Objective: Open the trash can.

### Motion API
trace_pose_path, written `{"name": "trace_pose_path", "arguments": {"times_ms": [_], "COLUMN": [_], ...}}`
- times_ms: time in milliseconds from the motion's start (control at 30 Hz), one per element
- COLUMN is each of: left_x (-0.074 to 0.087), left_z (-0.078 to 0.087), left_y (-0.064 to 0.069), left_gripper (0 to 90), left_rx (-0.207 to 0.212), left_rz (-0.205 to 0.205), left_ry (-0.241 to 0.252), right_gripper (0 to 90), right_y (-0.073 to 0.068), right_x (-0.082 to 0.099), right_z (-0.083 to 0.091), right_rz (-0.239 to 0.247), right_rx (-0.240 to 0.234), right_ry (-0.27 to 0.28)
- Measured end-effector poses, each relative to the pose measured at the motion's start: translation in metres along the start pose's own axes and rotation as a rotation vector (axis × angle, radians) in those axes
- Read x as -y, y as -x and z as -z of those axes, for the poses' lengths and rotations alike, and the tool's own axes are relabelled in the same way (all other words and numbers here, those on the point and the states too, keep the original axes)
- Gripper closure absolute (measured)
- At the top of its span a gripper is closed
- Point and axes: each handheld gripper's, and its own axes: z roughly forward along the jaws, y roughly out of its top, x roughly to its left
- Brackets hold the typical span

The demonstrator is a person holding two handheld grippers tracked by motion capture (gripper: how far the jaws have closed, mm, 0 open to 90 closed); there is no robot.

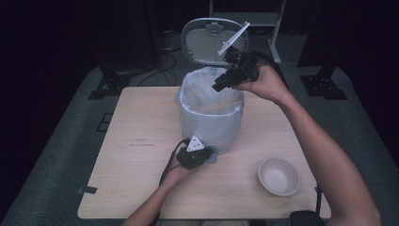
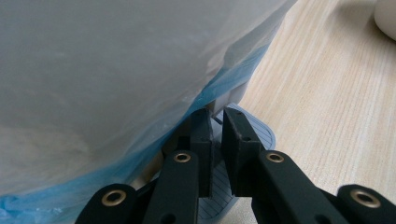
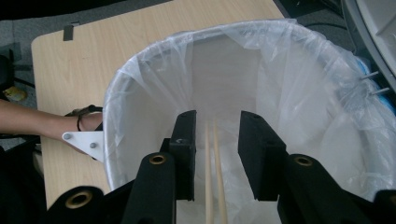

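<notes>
From the high view I see a bin (image 1: 210, 117) lined with a clear bag standing in the middle of the wooden table (image 1: 136, 155), its grey lid (image 1: 207, 40) tipped up at the far side. My right gripper (image 1: 225, 81) hangs over the bin's mouth, and a pair of chopsticks (image 1: 225, 103) lies across the rim just below it. My left gripper (image 1: 203, 155) sits at the near foot of the bin. A pale empty bowl (image 1: 278, 176) rests at the near right. Dark floor and stand legs surround the table.

In the left gripper view the jaws are squeezed shut on the bin's pedal (image 2: 254, 133), right under the bag's blue edge.

In the right gripper view the jaws stand apart with the chopsticks (image 3: 214, 177) loose between them, touching neither pad, pointing down into the bag (image 3: 299, 107). Apart from them, the bag's inside looks bare.
</notes>
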Motion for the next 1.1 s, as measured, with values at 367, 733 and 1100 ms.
{"name": "trace_pose_path", "arguments": {"times_ms": [367,733,1100], "left_x": [0.0,0.0,0.0], "left_z": [0.0,0.0,0.0], "left_y": [0.0,0.0,0.0], "left_gripper": [83.0,82.9,83.0], "left_rx": [0.001,0.001,0.002], "left_rz": [0.0,0.001,-0.002], "left_ry": [0.0,0.001,0.0], "right_gripper": [65.7,63.3,59.7], "right_y": [-0.002,-0.005,-0.01], "right_x": [0.02,0.04,0.063], "right_z": [0.015,0.032,0.051], "right_rz": [-0.024,-0.04,-0.057], "right_rx": [-0.014,-0.015,-0.016], "right_ry": [0.035,0.057,0.087]}}
